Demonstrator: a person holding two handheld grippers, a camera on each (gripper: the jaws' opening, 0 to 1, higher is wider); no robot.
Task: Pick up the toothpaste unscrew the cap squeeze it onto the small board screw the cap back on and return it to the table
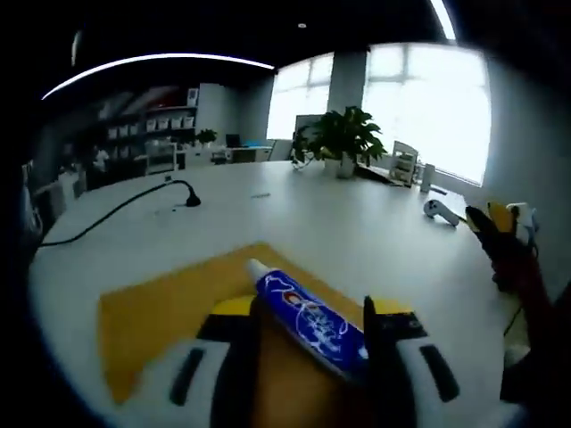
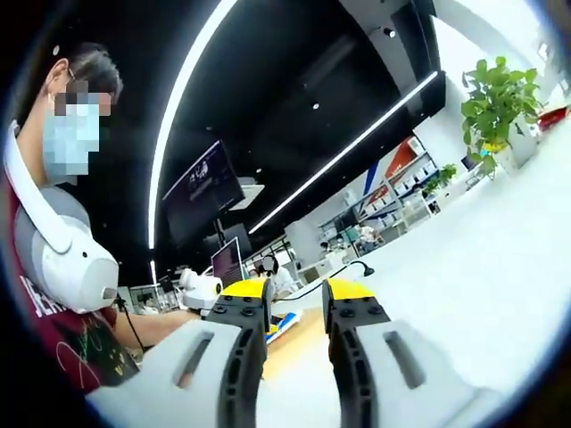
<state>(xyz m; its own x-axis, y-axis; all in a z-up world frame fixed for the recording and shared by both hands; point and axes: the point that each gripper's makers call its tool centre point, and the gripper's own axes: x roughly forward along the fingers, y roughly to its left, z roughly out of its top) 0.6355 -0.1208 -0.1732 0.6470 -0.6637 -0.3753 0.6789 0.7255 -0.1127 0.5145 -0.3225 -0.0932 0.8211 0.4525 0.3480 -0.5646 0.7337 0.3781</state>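
Office lights and bright windows frame a wide white bench (image 1: 294, 214), with a potted plant (image 1: 343, 138) at its far side and a black cable (image 1: 125, 207) trailing across it. On the near side lies a yellow board (image 1: 161, 312), and over it the left gripper (image 1: 312, 343) holds a blue toothpaste tube (image 1: 312, 323), fingers clamped on the tube's body, white cap (image 1: 256, 267) pointing away and apparently on. In the right gripper view, the right gripper (image 2: 297, 316) points toward the person at the bench, its fingers a little apart with nothing between them; beyond the gap, a blue-and-white shape, likely the tube, shows above the board (image 2: 294, 343). By these pictures the pickup looks done. No paste is visible on the board, so uncapping, squeezing, recapping and setting the tube back down appear to remain.
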